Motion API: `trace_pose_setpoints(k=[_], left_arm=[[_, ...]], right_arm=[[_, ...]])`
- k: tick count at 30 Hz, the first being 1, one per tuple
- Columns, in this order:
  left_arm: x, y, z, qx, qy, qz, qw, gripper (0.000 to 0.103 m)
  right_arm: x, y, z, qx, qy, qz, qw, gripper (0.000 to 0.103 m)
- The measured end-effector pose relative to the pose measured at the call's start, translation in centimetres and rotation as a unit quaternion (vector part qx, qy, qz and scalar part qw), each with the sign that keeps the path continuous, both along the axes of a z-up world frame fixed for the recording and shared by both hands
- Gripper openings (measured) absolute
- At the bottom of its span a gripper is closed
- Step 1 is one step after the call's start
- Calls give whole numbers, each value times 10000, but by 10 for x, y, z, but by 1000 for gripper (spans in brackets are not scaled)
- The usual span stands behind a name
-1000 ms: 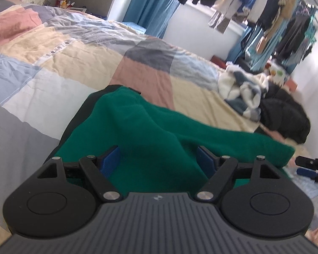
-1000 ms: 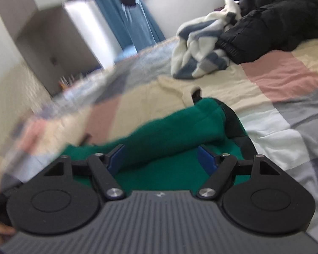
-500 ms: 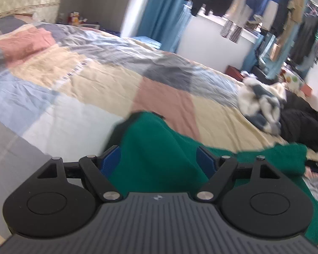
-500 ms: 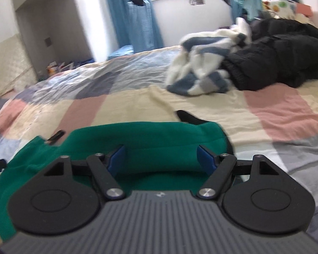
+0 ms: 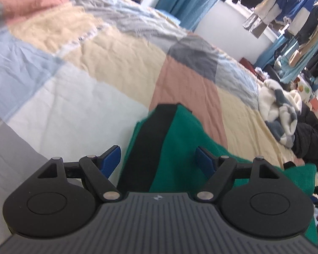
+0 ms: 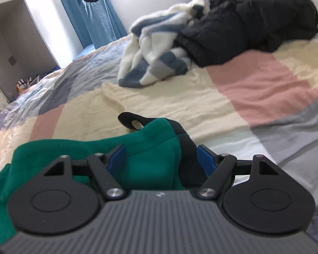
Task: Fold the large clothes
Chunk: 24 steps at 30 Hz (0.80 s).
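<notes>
Green fleece garment with black trim [image 5: 180, 139] seen bunched low centre on patchwork bed quilt [image 5: 74, 110], fold unfinished. Left gripper [image 5: 158, 158] and right gripper [image 6: 161, 158] spread around fabric; clamping cannot be told. Striped [image 6: 154, 63] and black [image 6: 254, 21] heaps untouched upper right.

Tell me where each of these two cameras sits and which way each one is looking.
Left wrist: on the left gripper, looking along its blue fingers down over the green garment and patchwork quilt toward hanging clothes.
Right wrist: on the right gripper, facing the striped blanket and black jacket.
Shared: garment, quilt, blanket, jacket; each shows only its own gripper.
</notes>
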<state>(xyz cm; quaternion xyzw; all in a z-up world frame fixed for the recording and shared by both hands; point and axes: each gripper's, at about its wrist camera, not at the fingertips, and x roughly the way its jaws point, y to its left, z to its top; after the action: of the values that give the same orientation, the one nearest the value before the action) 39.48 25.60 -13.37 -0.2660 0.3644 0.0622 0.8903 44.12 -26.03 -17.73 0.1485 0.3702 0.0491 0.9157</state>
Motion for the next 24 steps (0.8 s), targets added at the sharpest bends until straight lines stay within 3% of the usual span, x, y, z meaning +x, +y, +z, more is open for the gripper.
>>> trace_pose_setpoints(k=[7,10,15,17,19,24], left_arm=[[10,-19,-9,362,108,-179,9991,69],[9,-20,-9,423,115,-120,9990,55],[2,-23,-4,595,14,-21,9982,30],[-2,-23,2,642,-116,35,9979,16],[-8,-22,10,624,-307,86,9975,10],[-21,-22,33,616,-810,182,9946,9]], right_arm=[[13,1,-18,222,295,161,9992,77],[12,-3,-19,418,318,166,9985,65],[10,-4,-17,417,305,195,9985,20],[8,-5,-14,372,221,210,9988,15],[5,-8,-8,359,22,176,9992,13],[-11,-27,19,625,-779,-89,9950,11]])
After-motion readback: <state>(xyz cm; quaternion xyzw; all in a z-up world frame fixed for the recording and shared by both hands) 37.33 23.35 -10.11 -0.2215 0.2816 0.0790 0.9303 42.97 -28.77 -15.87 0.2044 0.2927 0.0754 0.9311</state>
